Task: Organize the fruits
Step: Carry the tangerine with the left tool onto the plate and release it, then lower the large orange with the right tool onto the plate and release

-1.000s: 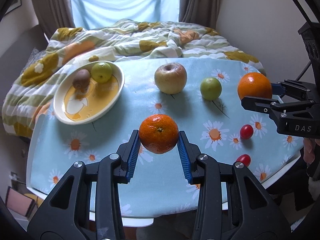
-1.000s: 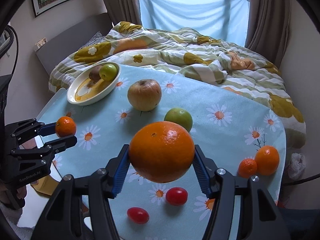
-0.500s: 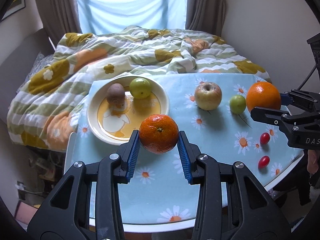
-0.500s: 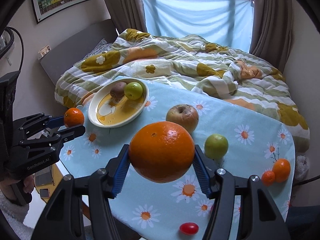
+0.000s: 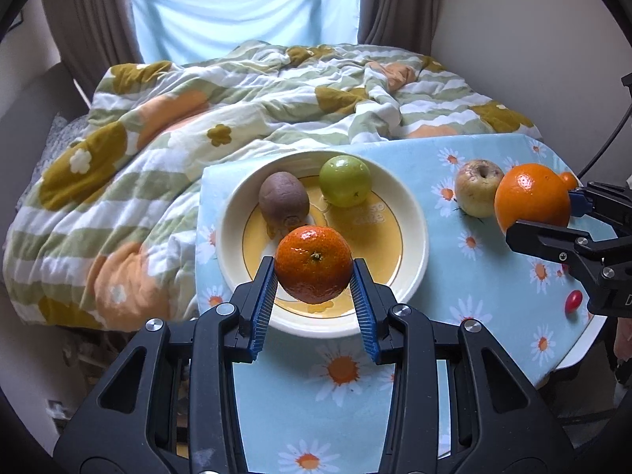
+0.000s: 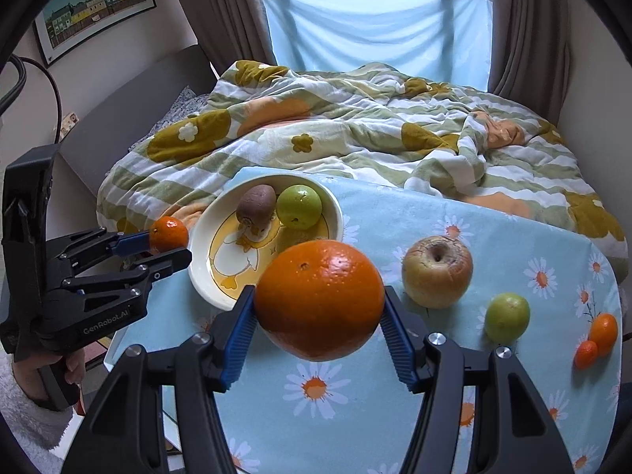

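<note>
Here a mandarin [image 5: 313, 264] is clamped between the blue pads of the left gripper [image 5: 314, 288] and held above the near part of the yellow-centred plate [image 5: 414, 213], in which a kiwi [image 5: 283, 199] and a green apple [image 5: 345, 181] lie. A large orange [image 6: 319, 299] is gripped by the right gripper [image 6: 319, 331] above the daisy-print tablecloth [image 6: 513, 245], beside the plate and near a wrinkled yellow apple [image 6: 437, 271].

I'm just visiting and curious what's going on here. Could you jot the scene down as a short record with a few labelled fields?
Setting: table with daisy tablecloth, bed behind
Left gripper: shut on a small tangerine, held over the plate
Right gripper: shut on a large orange, held above the cloth
Plate: holds a kiwi and a green fruit
Loose on the cloth: wrinkled apple, second green fruit, two little orange fruits, a red tomato
</note>
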The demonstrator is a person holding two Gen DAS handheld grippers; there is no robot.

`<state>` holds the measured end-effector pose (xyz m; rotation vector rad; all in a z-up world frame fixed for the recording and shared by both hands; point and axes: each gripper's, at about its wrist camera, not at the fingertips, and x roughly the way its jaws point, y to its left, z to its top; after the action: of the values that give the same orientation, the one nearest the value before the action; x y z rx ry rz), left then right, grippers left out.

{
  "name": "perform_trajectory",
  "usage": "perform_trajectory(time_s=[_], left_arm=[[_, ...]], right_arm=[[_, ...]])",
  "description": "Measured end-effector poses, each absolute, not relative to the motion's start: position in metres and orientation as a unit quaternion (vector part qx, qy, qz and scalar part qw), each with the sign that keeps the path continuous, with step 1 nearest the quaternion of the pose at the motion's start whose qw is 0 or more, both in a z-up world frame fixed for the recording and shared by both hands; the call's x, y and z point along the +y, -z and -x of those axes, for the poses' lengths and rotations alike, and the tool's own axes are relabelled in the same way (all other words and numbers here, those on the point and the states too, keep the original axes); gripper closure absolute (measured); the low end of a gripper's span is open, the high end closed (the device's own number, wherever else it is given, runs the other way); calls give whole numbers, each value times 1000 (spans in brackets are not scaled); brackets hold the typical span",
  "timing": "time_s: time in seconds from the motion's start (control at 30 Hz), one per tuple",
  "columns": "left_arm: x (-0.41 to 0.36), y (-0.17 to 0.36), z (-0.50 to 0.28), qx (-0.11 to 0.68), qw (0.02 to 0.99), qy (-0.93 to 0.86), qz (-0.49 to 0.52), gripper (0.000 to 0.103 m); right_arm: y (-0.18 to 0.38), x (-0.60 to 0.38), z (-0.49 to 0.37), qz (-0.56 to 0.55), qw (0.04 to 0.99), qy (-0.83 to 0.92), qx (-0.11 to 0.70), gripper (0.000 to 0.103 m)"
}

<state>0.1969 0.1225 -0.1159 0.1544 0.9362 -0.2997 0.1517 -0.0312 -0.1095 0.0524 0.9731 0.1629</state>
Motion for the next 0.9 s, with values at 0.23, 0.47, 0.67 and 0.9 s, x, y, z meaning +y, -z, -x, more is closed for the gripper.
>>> perform_trajectory(time_s=[0.23, 0.47, 0.67, 0.9], left_arm=[[133, 148, -228, 462, 864, 171, -103, 61], [133, 182, -246, 480, 847, 188, -127, 61], [127, 187, -252, 480, 845, 190, -140, 59], [125, 178, -248, 469, 847, 203, -146, 0]], right_arm=[[129, -14, -176, -41, 878, -54, 474, 47], [143, -15, -188, -48, 874, -30, 483, 47], [148, -20, -190, -54, 871, -15, 488, 47], [141, -25, -192, -56, 874, -5, 483, 47]])
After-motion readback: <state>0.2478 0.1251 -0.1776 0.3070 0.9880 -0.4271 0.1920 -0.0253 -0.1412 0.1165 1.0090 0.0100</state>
